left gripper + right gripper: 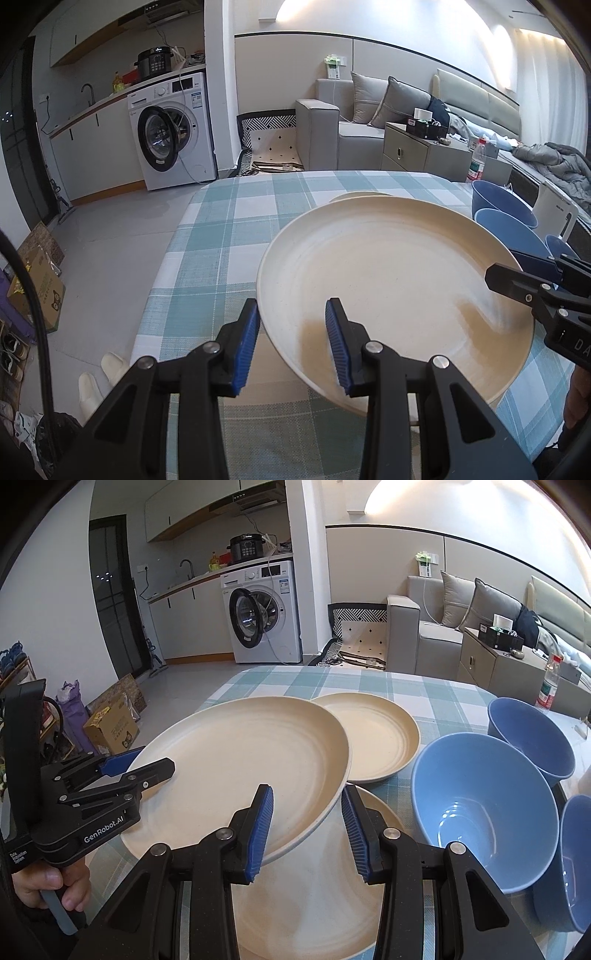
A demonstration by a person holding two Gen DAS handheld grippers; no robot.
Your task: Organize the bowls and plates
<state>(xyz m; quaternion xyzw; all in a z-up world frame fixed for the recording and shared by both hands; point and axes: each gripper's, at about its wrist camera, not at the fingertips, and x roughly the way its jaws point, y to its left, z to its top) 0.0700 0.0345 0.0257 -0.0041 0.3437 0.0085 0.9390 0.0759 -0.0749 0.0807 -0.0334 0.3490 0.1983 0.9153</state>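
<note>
Nearest in the right wrist view: right claw (307, 827) spread wide, blue ribbed pads either side of the raised rim of the large cream round plate (236, 771), not clamped on it. That plate sits tilted, its right edge lifted over a second large cream plate (314, 904) lying flat on the checked teal-and-white tabletop (369, 681). Left claw (291, 347) also open, straddling the plate's near-left rim: one pad outside the rim, one over the plate face; can't tell if either pad actually touches. So neither claw is gripping anything yet. Handling guess: plate looks rigid, smooth, glazed or melamine-like, so slippery and likely chip-prone if ceramic; moderate weight. Best hold is the rim, pads above and below the lip, one claw each side to stop it swinging. Lower it flat so it nests on the plate under it. Further back: smaller cream plate (373, 734), partly tucked under the tilted plate's far edge. To the right, a big light-blue bowl (484, 805), a deeper blue bowl (532, 734) behind it, and a third blue bowl (576, 864) at the frame edge, all close together. Bowls unstacked, plates partly stacked.
</note>
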